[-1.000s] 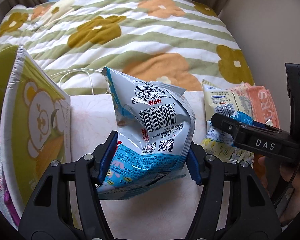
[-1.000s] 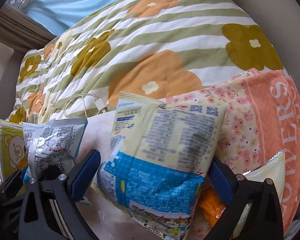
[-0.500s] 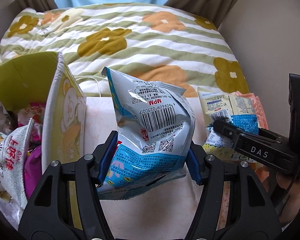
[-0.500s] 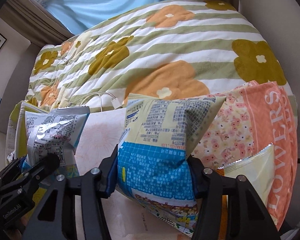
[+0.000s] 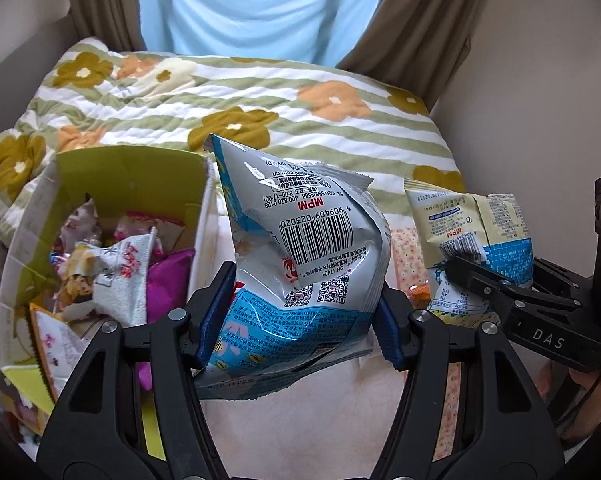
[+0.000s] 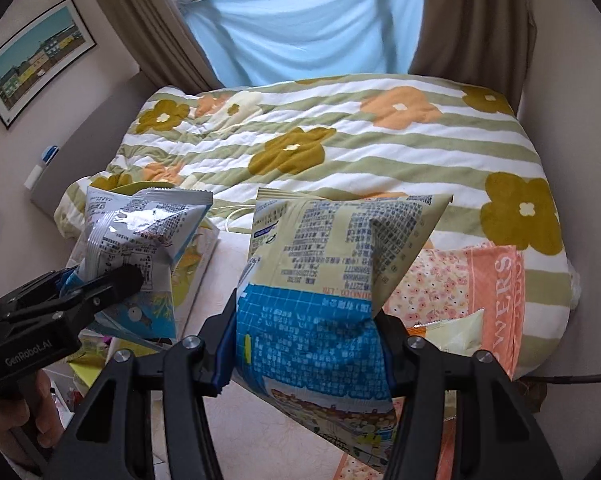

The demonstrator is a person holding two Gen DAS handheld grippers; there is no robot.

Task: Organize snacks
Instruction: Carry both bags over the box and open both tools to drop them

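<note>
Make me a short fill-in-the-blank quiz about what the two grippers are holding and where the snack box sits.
1. The left gripper is shut on a silver and ____ snack bag.
2. The right gripper is shut on a cream and blue snack bag, so ____ grippers hold a bag.
3. The yellow-green box, open at the top, already holds several ____.
4. In the left wrist view, that box lies to the ____ of the held bag.

Missing words: blue; both; snacks; left

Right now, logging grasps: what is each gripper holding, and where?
Left gripper: silver-blue snack bag, lower half. Right gripper: cream-blue snack bag, lower middle.
</note>
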